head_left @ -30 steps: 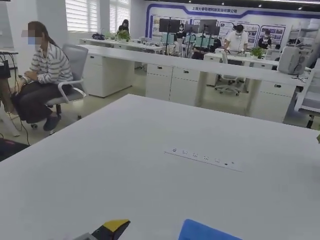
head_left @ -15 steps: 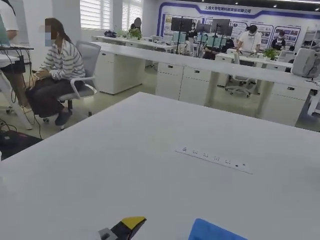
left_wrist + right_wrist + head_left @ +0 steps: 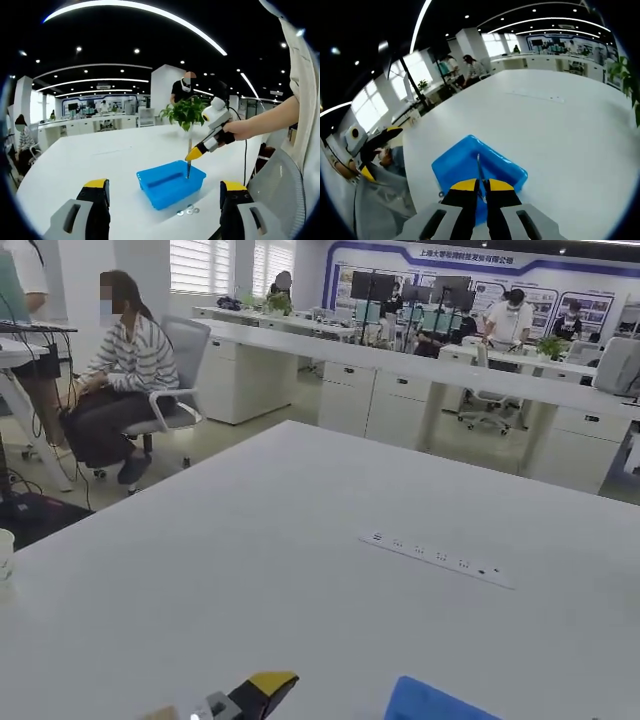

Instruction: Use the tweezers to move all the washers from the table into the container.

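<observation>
Three washers (image 3: 189, 211) are seen on the table (image 3: 100, 155), just beside the blue container (image 3: 170, 192). The tweezers (image 3: 479, 172) are clamped in the right gripper (image 3: 480, 187), tips over the container; the jaws of the left gripper (image 3: 165, 186) are set wide apart, empty. One washer should be pinched squarely by its rim.
</observation>
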A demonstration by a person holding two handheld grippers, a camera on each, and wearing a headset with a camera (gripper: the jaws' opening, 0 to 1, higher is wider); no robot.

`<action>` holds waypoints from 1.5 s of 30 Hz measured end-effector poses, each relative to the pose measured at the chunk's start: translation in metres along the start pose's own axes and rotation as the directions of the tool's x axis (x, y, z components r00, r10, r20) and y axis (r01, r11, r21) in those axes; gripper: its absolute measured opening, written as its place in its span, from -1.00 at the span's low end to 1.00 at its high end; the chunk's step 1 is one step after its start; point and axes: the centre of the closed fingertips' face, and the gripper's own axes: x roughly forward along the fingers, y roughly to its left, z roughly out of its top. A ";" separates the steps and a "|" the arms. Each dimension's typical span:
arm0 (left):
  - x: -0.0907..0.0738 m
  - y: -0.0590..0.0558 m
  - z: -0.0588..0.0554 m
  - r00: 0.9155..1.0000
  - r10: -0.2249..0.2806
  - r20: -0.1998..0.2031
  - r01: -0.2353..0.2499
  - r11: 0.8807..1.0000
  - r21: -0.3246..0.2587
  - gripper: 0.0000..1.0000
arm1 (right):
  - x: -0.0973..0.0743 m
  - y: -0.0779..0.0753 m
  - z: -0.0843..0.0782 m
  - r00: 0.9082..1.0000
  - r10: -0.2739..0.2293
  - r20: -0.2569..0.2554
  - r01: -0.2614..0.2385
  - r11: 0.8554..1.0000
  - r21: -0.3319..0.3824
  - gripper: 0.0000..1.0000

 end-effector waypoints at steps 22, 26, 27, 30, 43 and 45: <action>0.000 0.002 -0.002 1.000 -0.004 -0.003 0.004 1.000 -0.027 0.78 | 0.015 -0.010 -0.013 0.997 -0.083 0.013 0.083 0.992 -0.095 -0.94; 0.000 0.002 -0.001 1.000 -0.003 0.002 0.003 0.999 -0.033 0.78 | 0.010 -0.007 -0.010 0.995 -0.090 0.043 0.094 0.989 -0.115 -0.93; 0.000 0.002 -0.001 1.000 -0.002 0.001 0.002 0.999 -0.033 0.77 | 0.009 -0.007 -0.008 0.995 -0.088 0.048 0.093 0.989 -0.115 -0.94; 0.000 0.001 -0.002 1.000 -0.005 -0.004 0.005 0.999 -0.036 0.76 | 0.002 0.000 -0.001 0.993 -0.079 0.085 0.089 0.989 -0.118 -0.94; 0.000 -0.001 -0.007 0.999 -0.021 -0.027 0.021 0.999 -0.026 0.72 | -0.013 0.041 0.000 1.000 0.014 0.012 -0.011 0.967 -0.254 -1.00; 0.000 -0.002 -0.008 0.999 -0.023 -0.029 0.023 1.000 -0.022 0.71 | -0.016 0.050 0.001 1.000 0.030 -0.001 -0.029 0.960 -0.279 -0.99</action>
